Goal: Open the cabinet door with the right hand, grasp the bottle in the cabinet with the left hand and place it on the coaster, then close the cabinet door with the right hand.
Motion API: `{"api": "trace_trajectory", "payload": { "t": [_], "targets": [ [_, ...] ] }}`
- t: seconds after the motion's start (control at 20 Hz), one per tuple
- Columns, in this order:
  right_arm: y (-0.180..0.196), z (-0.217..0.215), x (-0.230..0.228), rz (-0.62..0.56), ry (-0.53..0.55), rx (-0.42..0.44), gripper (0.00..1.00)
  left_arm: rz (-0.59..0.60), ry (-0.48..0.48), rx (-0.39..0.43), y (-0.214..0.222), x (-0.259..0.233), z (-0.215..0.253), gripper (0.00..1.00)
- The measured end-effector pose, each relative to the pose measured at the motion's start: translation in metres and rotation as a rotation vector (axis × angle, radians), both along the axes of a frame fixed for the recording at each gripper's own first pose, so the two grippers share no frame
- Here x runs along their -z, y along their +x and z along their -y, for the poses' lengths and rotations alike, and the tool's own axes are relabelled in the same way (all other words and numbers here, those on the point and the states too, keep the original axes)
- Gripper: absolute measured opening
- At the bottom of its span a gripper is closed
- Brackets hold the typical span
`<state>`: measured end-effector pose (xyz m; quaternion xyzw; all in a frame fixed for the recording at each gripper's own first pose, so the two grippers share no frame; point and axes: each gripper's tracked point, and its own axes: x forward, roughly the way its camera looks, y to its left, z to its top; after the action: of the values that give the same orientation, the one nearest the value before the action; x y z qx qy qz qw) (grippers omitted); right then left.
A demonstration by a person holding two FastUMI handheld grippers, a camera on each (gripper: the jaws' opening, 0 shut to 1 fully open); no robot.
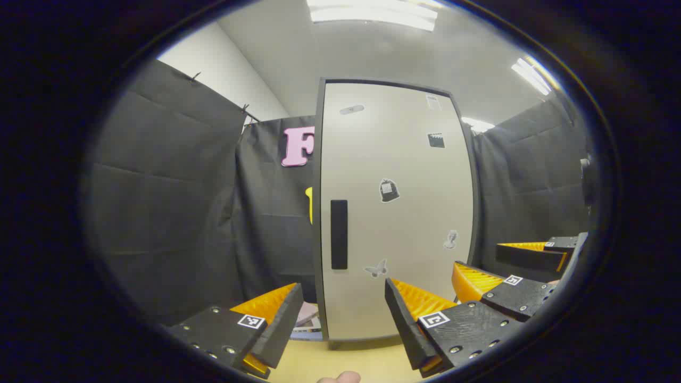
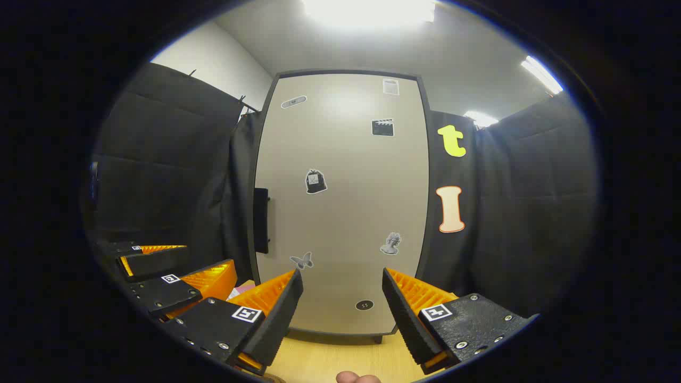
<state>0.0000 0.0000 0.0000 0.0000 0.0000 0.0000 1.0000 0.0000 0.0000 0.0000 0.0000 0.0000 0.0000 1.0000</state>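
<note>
In the left gripper view, the cabinet door (image 1: 396, 213) stands shut on the wooden surface (image 1: 346, 361), its dark handle (image 1: 339, 234) at the left edge. Left gripper (image 1: 343, 319) fingers wide, empty; right gripper (image 1: 492, 268) alongside, also spread. In the right gripper view, right gripper (image 2: 343, 311) faces the door (image 2: 343, 202), well apart. Bottle presumably inside, hidden. Step in hand: opening; next, right fingers must reach the handle (image 2: 260, 220).

Cabinet door (image 2: 343, 202) shut flat across the front, blocking the way in. Handle (image 1: 339, 234) on its left edge stands unobstructed. Open tabletop (image 2: 330, 361) lies between both spread grippers and door.
</note>
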Motion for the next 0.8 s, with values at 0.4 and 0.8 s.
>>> {"api": "trace_trajectory", "payload": {
  "t": [0.4,0.8],
  "targets": [
    [0.0,0.013,0.002,-0.008,0.039,0.009,0.93,0.008,0.0,0.06,0.002,-0.005,0.012,0.89],
    [-0.003,0.032,0.003,-0.013,0.074,0.033,0.93,0.01,0.01,0.082,0.008,-0.009,0.036,0.88]
  ]
}}
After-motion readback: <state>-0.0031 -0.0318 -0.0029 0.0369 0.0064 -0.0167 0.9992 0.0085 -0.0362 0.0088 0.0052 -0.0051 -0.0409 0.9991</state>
